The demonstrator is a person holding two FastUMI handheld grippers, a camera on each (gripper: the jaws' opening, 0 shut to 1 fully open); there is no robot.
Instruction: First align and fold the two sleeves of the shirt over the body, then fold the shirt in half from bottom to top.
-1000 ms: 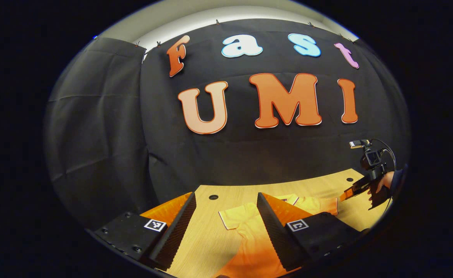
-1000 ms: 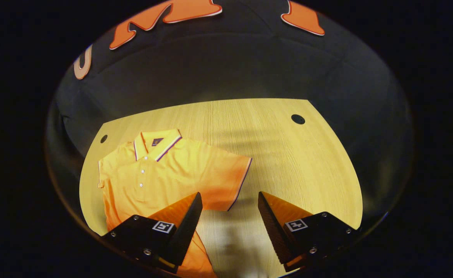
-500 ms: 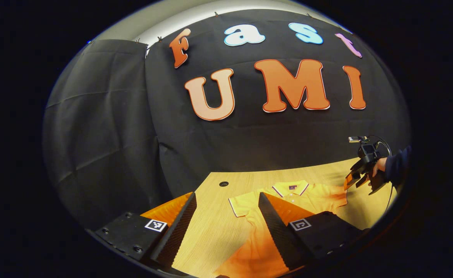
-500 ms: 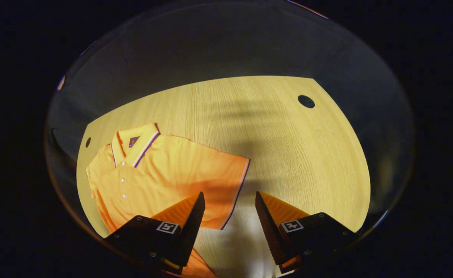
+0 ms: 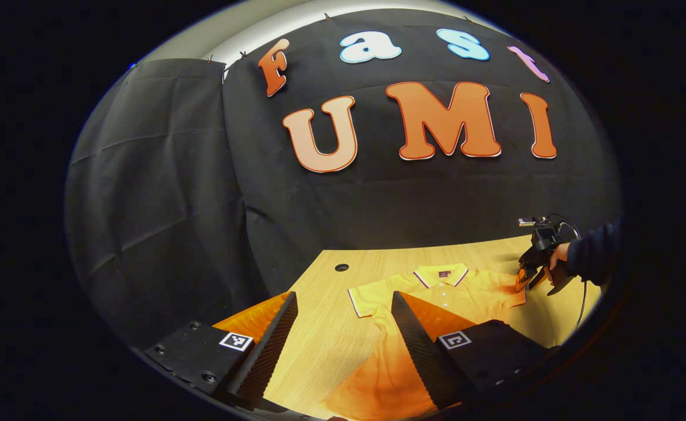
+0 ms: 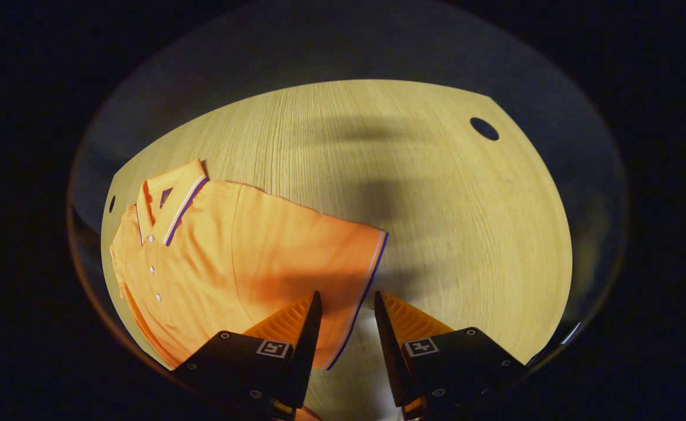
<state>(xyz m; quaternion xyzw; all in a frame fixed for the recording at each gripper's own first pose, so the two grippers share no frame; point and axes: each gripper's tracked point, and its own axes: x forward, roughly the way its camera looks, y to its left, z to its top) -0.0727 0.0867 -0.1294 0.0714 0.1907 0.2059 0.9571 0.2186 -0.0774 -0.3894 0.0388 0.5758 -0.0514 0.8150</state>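
Straddling the trimmed cuff of the shirt's (image 6: 231, 257) sleeve, the right gripper (image 6: 345, 301) stood part-open, not yet pinching, apparently set to fold it inward. The shirt lay flat on the table (image 6: 436, 222); the left gripper (image 5: 343, 304) gaped beside it.

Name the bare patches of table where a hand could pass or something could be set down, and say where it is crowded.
Free: the wide wood between the shirt's sleeve cuff and the round hole, and the strip behind the collar. In the left gripper view, bare wood also lies beside the other sleeve. Crowded: at the cuff, where the right gripper straddles the hem.
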